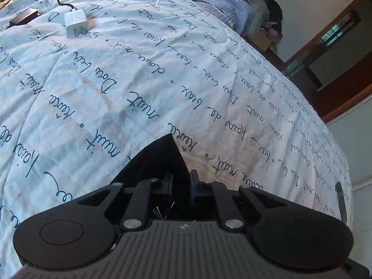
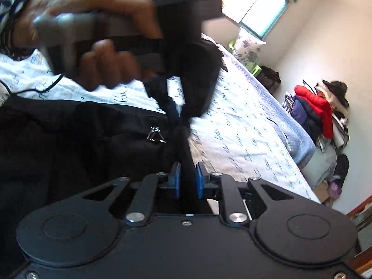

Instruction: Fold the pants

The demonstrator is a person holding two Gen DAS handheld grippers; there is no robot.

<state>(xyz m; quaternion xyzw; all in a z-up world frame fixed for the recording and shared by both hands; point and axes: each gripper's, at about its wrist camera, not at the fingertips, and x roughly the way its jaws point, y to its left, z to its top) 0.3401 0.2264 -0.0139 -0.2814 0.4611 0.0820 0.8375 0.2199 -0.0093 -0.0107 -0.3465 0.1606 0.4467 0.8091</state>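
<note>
The black pants [image 2: 58, 139] lie bunched on the bed at the left of the right wrist view, a metal zipper pull [image 2: 155, 135] showing. My right gripper [image 2: 188, 180] is shut on a taut black edge of the pants that runs up between its blue pads [image 2: 177, 181]. That edge leads to my left gripper [image 2: 174, 109], blurred and held by a hand [image 2: 104, 69], which pinches the same fabric. In the left wrist view my left gripper [image 1: 181, 183] is shut on a pointed fold of the pants [image 1: 160, 158] that stands up over the quilt.
A pale quilt [image 1: 162, 69] printed with script covers the bed. A white charger [image 1: 75, 23] with a cable and a dark small box [image 1: 24, 16] lie at its far end. Past the bed edge are a wooden door frame [image 1: 337, 53] and a clothes pile [image 2: 320, 111].
</note>
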